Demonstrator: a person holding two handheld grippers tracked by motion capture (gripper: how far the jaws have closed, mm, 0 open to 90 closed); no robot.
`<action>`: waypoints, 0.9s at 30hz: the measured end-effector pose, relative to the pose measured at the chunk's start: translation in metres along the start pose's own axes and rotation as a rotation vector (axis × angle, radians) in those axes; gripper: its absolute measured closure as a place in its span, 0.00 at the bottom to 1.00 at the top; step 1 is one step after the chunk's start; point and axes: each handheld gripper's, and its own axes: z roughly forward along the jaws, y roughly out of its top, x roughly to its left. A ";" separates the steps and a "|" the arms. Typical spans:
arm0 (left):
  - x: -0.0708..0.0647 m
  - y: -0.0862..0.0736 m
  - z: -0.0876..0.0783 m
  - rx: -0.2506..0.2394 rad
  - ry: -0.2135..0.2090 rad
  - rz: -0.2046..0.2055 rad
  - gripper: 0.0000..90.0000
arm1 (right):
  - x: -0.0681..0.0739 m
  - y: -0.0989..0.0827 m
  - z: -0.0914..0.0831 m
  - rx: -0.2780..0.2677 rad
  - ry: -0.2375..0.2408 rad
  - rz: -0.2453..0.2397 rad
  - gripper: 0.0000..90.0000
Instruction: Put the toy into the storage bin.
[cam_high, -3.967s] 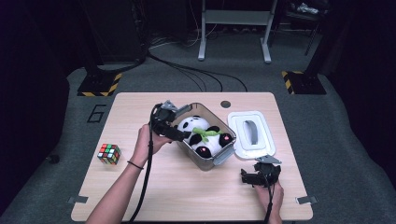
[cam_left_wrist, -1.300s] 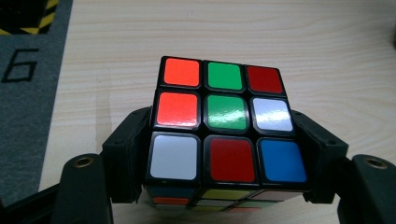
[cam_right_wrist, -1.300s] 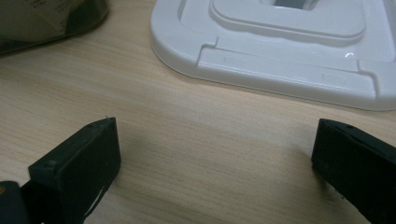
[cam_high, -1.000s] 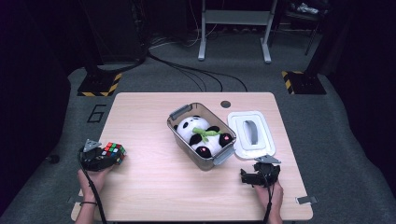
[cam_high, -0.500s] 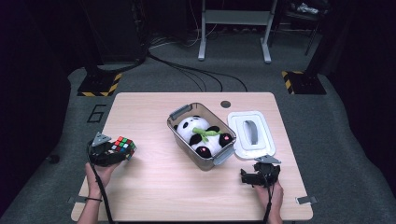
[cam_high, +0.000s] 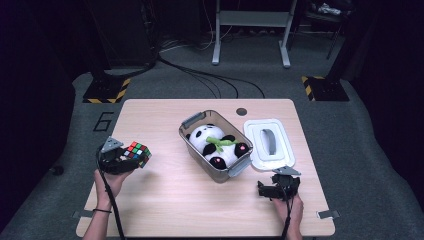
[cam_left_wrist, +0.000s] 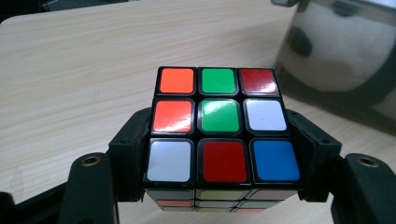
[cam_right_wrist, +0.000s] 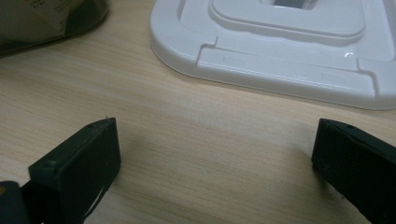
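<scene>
Counter (cam_high: 200, 200) of pale wood carries everything here, with a clear plastic bin (cam_high: 218, 144) near its middle and the bin's white lid (cam_high: 267, 142) lying flat just beside it on the far-right side. Inside the bin rests a plush panda (cam_high: 216, 145), on its back, with a green leaf across its chest; nothing else appears to be in there. At the counter's left edge, the left tongs (cam_high: 131, 159) are clenched on a puzzle cube (cam_high: 137, 153), which is held clear of the wood; in the left gripper view the black jaws press both side faces of the cube (cam_left_wrist: 219, 123), its orange, green and red top row facing the camera. From those tongs the bin lies to the right and slightly farther off, its long axis running diagonally from far-left to near-right, so the likely carry crosses open counter toward the bin's near long wall. The left hand is the only one placed for this. The right tongs (cam_high: 270, 190) rest near the right front edge, released and holding nothing, just short of the lid (cam_right_wrist: 280, 51).
</scene>
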 end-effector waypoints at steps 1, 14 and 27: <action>-0.003 0.003 0.000 -0.002 0.001 0.009 0.38 | 0.000 0.000 0.000 0.000 0.000 0.000 0.00; -0.021 0.025 0.001 -0.002 -0.033 0.046 0.38 | 0.000 0.000 0.000 0.000 0.000 0.000 0.00; -0.037 0.049 0.004 -0.021 -0.070 0.082 0.38 | 0.000 0.000 0.000 0.000 0.000 0.000 0.00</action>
